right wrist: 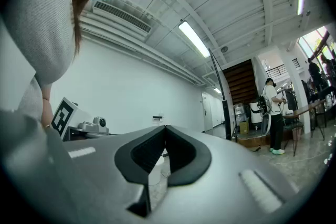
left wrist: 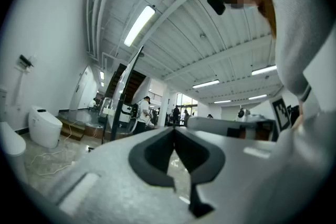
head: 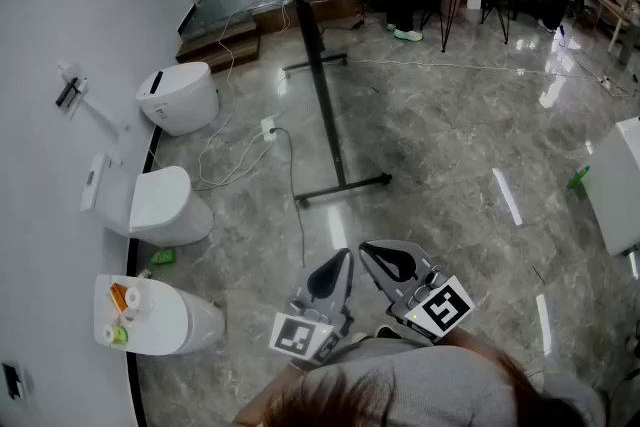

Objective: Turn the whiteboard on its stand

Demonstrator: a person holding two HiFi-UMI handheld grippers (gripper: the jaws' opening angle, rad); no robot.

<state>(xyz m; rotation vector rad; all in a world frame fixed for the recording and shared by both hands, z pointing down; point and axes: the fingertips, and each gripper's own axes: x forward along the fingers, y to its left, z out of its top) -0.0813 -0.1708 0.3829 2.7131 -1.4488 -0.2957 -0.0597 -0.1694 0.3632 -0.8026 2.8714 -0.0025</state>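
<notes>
Now left gripper (head: pixel 335 277) and right gripper (head: pixel 388 260) wait, fingers together, empty. The whiteboard (head: pixel 318 65) stands edge-on well ahead on the floor. It looks stiff and probably top-heavy, so grab its frame edge.

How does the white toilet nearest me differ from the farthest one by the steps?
The nearest white toilet carries small orange and green items on top; the farthest white toilet shows only a dark strip on its lid. The farthest stands beside the wooden steps; the nearest stands well away from them. Both are white and line the left wall.
</notes>
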